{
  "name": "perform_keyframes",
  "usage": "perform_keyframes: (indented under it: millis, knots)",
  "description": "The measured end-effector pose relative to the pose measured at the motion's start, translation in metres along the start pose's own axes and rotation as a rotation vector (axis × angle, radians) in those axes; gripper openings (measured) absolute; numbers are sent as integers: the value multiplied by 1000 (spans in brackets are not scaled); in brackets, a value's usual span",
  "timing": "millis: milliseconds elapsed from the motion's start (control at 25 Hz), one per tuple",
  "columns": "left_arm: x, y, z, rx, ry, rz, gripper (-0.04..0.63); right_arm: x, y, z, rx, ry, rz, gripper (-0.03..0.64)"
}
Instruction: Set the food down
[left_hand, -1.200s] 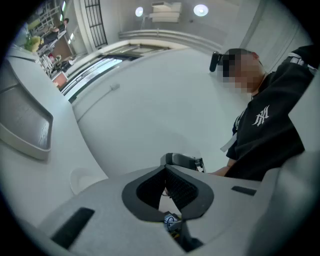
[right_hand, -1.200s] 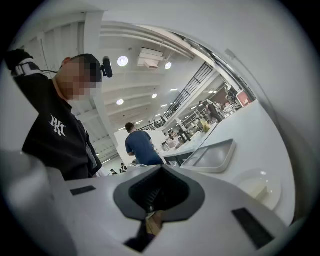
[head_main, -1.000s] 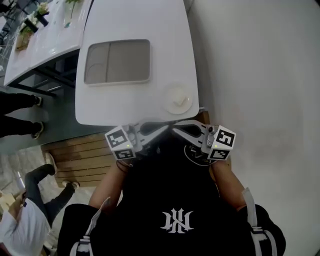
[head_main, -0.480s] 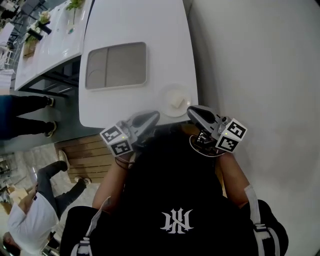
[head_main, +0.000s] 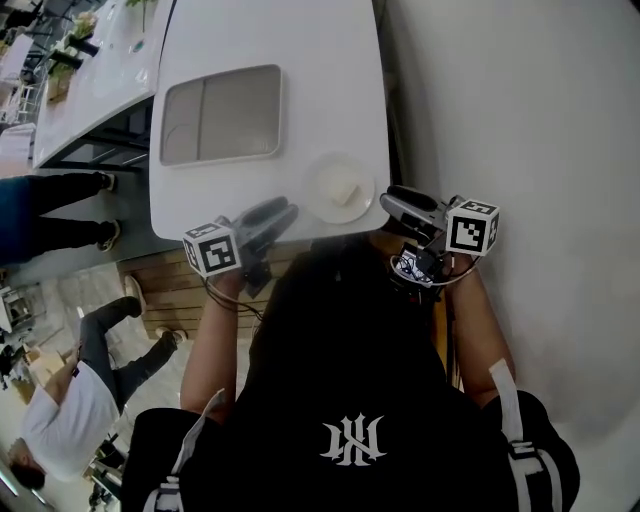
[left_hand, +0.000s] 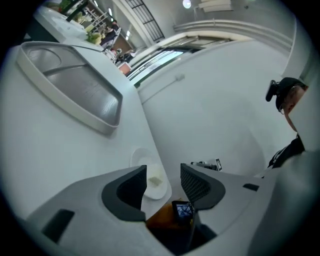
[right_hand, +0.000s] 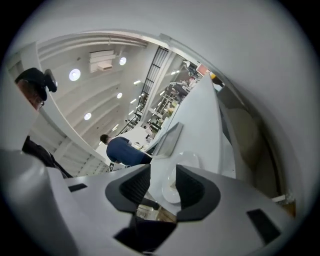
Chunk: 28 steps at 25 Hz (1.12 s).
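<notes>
A small white plate (head_main: 325, 175) sits at the near right corner of the white table (head_main: 270, 40), with a pale piece of food (head_main: 345, 190) on it. My left gripper (head_main: 281, 211) hovers at the table's near edge, left of the plate. Its jaws are opening and nothing is between them. In the left gripper view the plate (left_hand: 145, 162) and the food (left_hand: 156, 181) show through the gap of that gripper (left_hand: 164, 183). My right gripper (head_main: 390, 199) is just right of the plate, off the table's corner. Its jaws are opening too, with nothing in them (right_hand: 163, 184).
A grey tray (head_main: 220, 115) with a white rim lies further back on the table. A white wall (head_main: 520, 120) runs along the right. To the left are people's legs (head_main: 60, 190), a second table (head_main: 95, 90) and wooden slats (head_main: 170, 280) below.
Both grippers moved from in front of my chest out to either side of the plate. Their jaws went from shut to parted.
</notes>
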<state>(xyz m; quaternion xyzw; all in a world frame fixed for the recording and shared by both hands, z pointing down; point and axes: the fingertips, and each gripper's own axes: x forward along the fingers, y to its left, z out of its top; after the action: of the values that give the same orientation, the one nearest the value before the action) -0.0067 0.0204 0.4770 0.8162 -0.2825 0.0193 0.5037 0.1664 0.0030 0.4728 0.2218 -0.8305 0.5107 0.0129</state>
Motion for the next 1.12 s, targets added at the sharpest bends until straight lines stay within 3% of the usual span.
perform_keyframes:
  millis: [160, 360, 640, 1120]
  knots:
    - [8, 20, -11, -52, 81, 61, 209, 13, -25, -6, 84, 67, -49, 129]
    - [6, 40, -16, -43, 161, 120, 212, 38, -39, -26, 140, 147, -77, 129]
    - [10, 51, -25, -36, 248, 135, 212, 48, -49, -39, 116, 209, -149, 153]
    - [32, 53, -40, 1, 431, 188, 212, 54, -55, -42, 113, 249, -190, 187]
